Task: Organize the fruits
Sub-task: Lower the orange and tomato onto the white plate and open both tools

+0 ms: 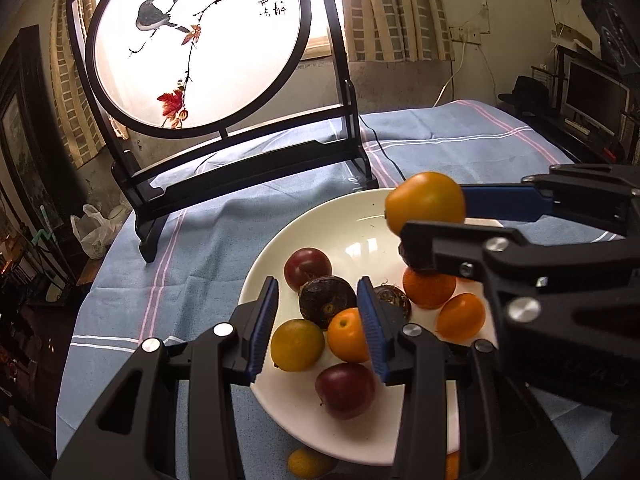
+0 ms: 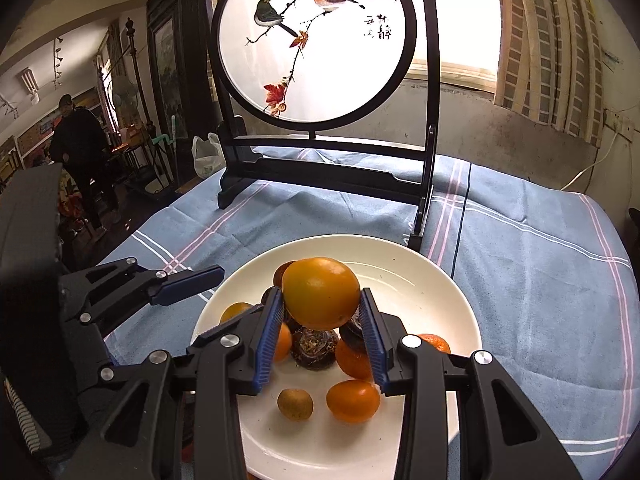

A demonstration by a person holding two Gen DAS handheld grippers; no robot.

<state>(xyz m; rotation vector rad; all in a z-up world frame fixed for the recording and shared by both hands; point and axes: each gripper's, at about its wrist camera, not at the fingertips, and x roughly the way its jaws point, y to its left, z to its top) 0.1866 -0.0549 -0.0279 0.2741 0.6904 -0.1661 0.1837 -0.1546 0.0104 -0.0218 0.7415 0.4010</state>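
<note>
A white bowl point(image 1: 352, 224) point(image 2: 432, 292) on the blue cloth holds several fruits: dark red plums point(image 1: 307, 268), dark passion fruits point(image 1: 326, 300) and orange citrus point(image 1: 346, 334). My right gripper point(image 2: 322, 300) is shut on a yellow-orange fruit point(image 2: 321, 293) and holds it above the pile; it shows in the left wrist view point(image 1: 426, 202) too. My left gripper point(image 1: 318, 296) is open and empty, low over the bowl's near side, its fingers either side of a passion fruit. It shows at the left in the right wrist view point(image 2: 200, 280).
A black-framed round bird screen point(image 1: 200, 40) point(image 2: 316, 40) stands on the cloth behind the bowl. A small yellow fruit point(image 1: 308, 462) lies on the cloth at the bowl's near edge. A person point(image 2: 80, 152) stands far left in the room.
</note>
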